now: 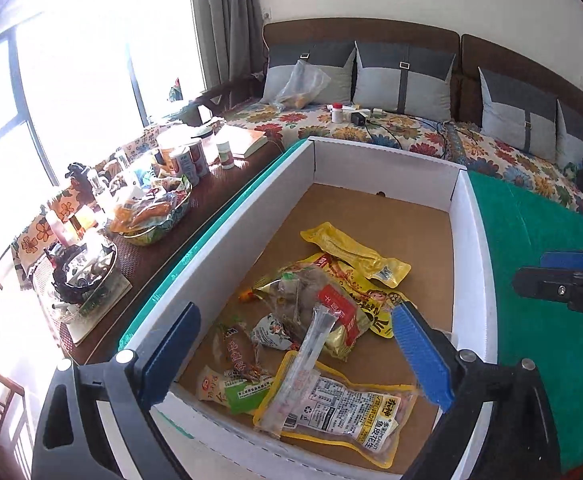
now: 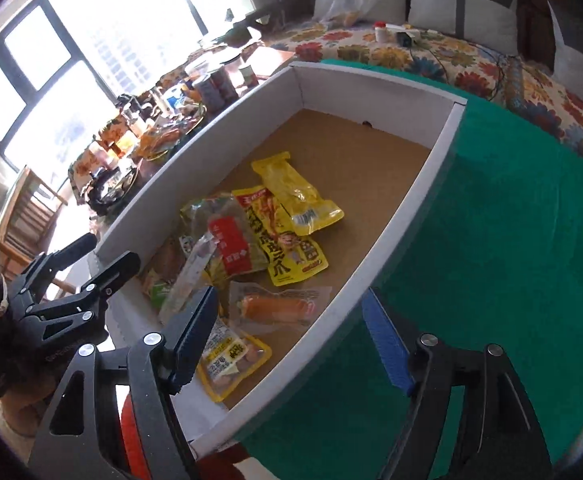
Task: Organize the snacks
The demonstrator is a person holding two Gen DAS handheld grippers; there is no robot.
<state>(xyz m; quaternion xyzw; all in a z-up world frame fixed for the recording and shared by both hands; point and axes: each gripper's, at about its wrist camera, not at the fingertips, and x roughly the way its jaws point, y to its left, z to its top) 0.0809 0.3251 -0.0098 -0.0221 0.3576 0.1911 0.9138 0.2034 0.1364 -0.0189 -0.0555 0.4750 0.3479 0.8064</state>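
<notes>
Green-covered counter (image 2: pixel 491 240) carries the box (image 1: pixel 467 240); snack packets (image 1: pixel 331 312) heaped near its front wall; left gripper (image 1: pixel 299 344) and right gripper (image 2: pixel 291 332) jaws wide, empty; risk: overlapped slippery packets, pinching two together.

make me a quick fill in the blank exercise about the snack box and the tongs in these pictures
1. The snack packets lie inside a white-walled box whose floor is ____ cardboard.
2. The box stands on a ____ cloth.
3. Both the left tongs and the right tongs are ____ and hold nothing.
4. The plain yellow packet lies ____ from the tongs than the rest of the pile.

Missing words: brown; green; open; farther
</notes>
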